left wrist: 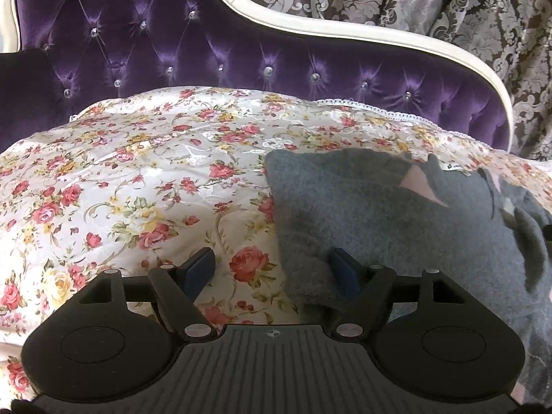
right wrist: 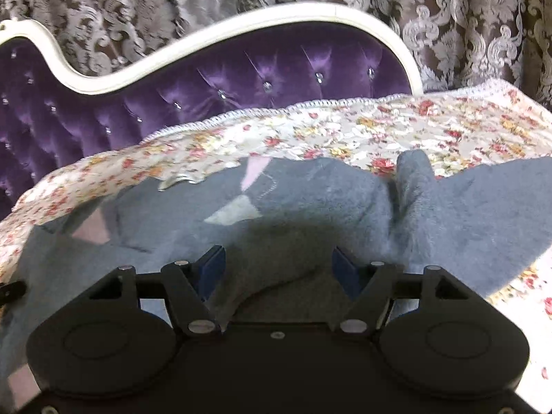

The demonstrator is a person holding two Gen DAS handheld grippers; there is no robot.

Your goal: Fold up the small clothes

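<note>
Spread across a floral bedspread (left wrist: 138,179), a small grey fleece garment (left wrist: 379,214) with pale pink and cream triangle patches lies rumpled, one soft fold standing up as a ridge in the right wrist view (right wrist: 414,172). A white label shows at the garment's far edge in the left wrist view. The left gripper (left wrist: 272,272) hovers low at the garment's near left corner, its jaws parted wide: the right blue pad (left wrist: 343,270) sits against the grey fleece edge while the left pad (left wrist: 198,269) stands over bare flowered cloth, and nothing is clamped between them. The right gripper (right wrist: 277,269) is set over the middle of the garment, its jaws also apart, both blue pads (right wrist: 212,269) over the fleece with a dark shadowed hollow of fabric between them; whether the pads press on the cloth cannot be told from the blurred view, though they stand clearly separated. The bedspread, printed with red and yellow roses on a pale ground and trimmed with a white lace edging (right wrist: 276,110), covers the seat of a sofa. Behind it rises a tufted purple velvet backrest (left wrist: 172,45) studded with crystal buttons and framed by a curved cream wooden rail (left wrist: 310,24). Beyond hangs a brown damask curtain (left wrist: 448,7) with silver scrollwork.
</note>
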